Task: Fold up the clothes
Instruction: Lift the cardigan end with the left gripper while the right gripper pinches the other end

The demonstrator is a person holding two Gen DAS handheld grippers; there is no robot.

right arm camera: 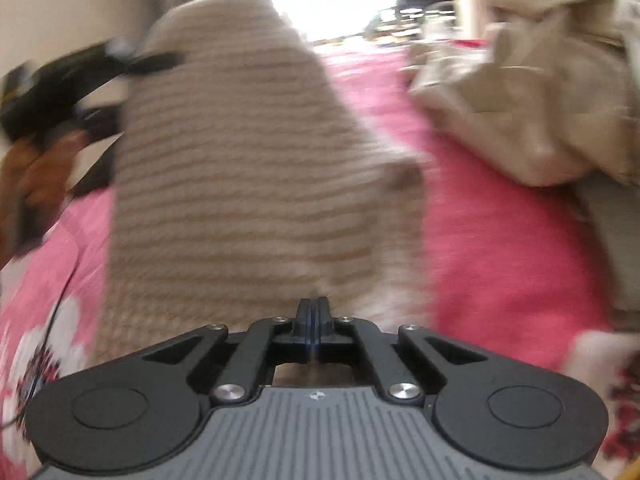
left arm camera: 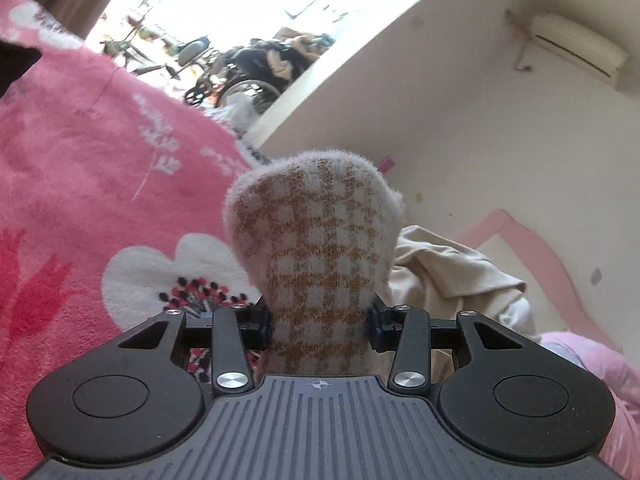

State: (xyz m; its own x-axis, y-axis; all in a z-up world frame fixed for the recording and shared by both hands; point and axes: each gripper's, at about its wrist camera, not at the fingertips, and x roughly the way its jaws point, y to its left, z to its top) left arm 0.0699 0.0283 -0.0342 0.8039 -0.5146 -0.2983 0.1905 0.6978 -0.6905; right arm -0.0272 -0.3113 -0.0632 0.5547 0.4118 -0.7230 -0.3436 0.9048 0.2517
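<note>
Left wrist view shows the left claw [left arm camera: 320, 322] pinching a knit garment [left arm camera: 316, 240] with an orange and white houndstooth pattern; both pads press on its sides, and the fuzzy cloth rises between them and bulges out above. Behind and to the left lies a pink blanket [left arm camera: 80, 152] with white flowers, covering the bed. To the right of the knit sits a crumpled beige garment [left arm camera: 448, 268], and beyond it a cream wall with a pink wavy shape and an air conditioner [left arm camera: 576, 48] high on the right. Far off, through a bright opening, stands a wheelchair [left arm camera: 240, 76]. Right wrist view is blurred by motion. The right claw [right arm camera: 314, 310] has its pads pressed together, and the tip meets the lower edge of the knit [right arm camera: 240, 168], which hangs in front and fills the middle of the frame; whether cloth is caught between the pads cannot be told. At the far left the left claw [right arm camera: 80, 80] shows as a dark smear at the knit's upper edge, with a hand [right arm camera: 36, 168] behind it. The beige garment [right arm camera: 540, 92] is heaped at the right on the blanket [right arm camera: 500, 240].
</note>
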